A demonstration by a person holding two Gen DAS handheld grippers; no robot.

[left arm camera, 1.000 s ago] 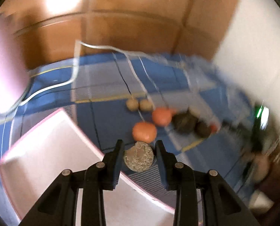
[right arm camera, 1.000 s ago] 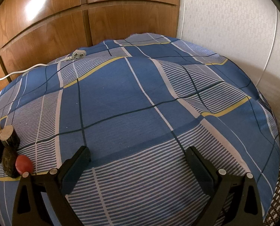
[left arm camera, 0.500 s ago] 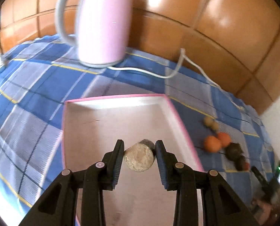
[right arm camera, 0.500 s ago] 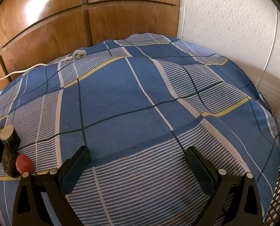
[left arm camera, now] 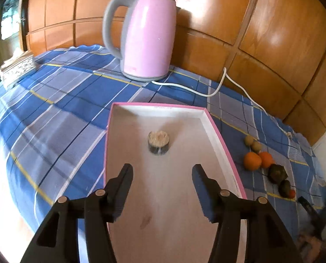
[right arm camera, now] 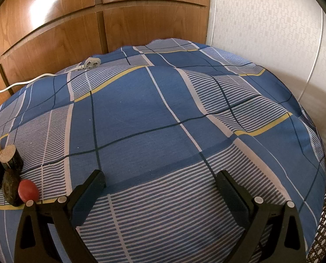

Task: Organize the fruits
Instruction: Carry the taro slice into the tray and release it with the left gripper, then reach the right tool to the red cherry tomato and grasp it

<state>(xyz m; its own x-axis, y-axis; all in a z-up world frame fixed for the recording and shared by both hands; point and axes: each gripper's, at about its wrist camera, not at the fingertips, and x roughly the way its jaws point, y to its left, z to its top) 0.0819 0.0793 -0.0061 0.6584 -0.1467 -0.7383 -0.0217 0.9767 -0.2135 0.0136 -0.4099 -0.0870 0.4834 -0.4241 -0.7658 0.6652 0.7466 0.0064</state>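
Dark-skinned fruit piece (left arm camera: 158, 143) upright, pale cut-face up

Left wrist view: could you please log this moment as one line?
left gripper: open | dark fruit piece: in pink tray | oranges: on cloth | right gripper: open

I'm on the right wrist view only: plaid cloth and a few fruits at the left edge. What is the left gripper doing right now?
Observer: The left gripper hangs over a pink-rimmed tray, jaws open and empty.
Operator: Anything in that tray?
Observer: One dark piece with a pale cut top stands near the tray's middle, clear of the jaws.
Operator: What's beyond the tray?
Observer: A pink kettle stands behind it, against the wood panelling.
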